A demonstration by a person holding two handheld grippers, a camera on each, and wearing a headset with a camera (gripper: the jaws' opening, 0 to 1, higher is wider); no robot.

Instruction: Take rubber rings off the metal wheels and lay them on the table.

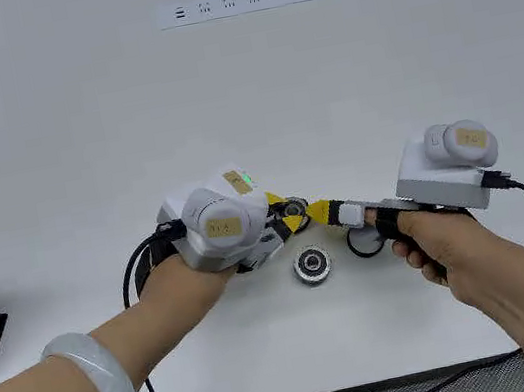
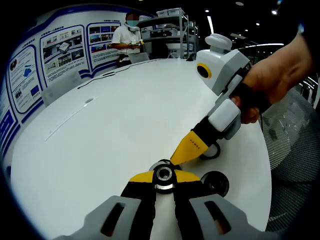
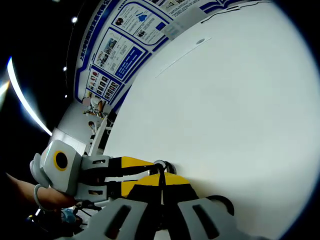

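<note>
Left gripper [image 2: 163, 181] fingers clamped on a metal wheel [image 2: 164, 174], held above the worktop's [image 1: 222, 81] front edge. Right gripper [image 2: 179, 155] fingers pressed together at its rim. Their grip on the rubber ring [image 2: 161, 163] is unclear — next, peel it off.

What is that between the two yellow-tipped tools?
A metal wheel, held by the left gripper and touched by the right gripper, shown in the left gripper view.

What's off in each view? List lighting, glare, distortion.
Head view: soft even light, sharp, faint shadow under the loose wheel. Left gripper view: fisheye curves the table; held wheel sharp. Right gripper view: rolled, table nearly blown out, light streak at left.
</note>
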